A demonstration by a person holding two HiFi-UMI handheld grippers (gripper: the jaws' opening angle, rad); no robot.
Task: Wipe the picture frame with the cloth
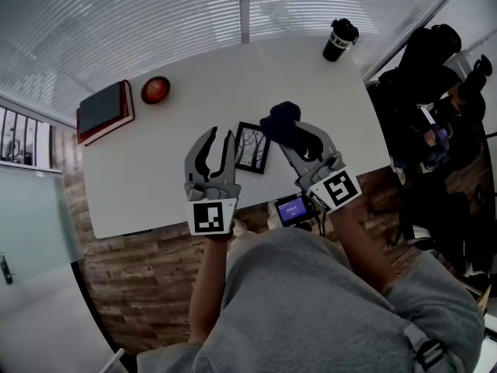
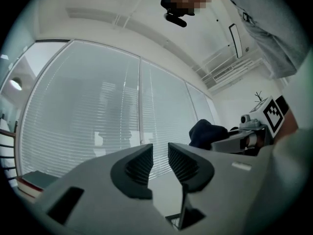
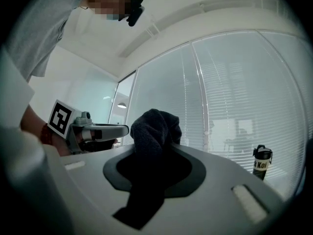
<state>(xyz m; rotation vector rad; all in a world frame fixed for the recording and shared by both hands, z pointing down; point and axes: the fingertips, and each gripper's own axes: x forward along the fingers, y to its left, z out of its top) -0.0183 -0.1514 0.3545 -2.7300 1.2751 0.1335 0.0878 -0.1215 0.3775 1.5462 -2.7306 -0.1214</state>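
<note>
Left tongs (image 1: 220, 135) hover with their jaws nearly together, a slim gap between the pads and nothing caught in it. The right tongs (image 1: 295, 134) pinch a dark cloth (image 3: 154, 129) that bulges above the jaws and hangs below them. Under both spreads the white counter (image 1: 155, 169). A red book (image 1: 103, 111) lies well beyond the left tongs. The picture frame (image 1: 252, 148) sits between the two tongs, just beside the left pair. A black cup (image 1: 339, 40) stands well beyond the right tongs.
</note>
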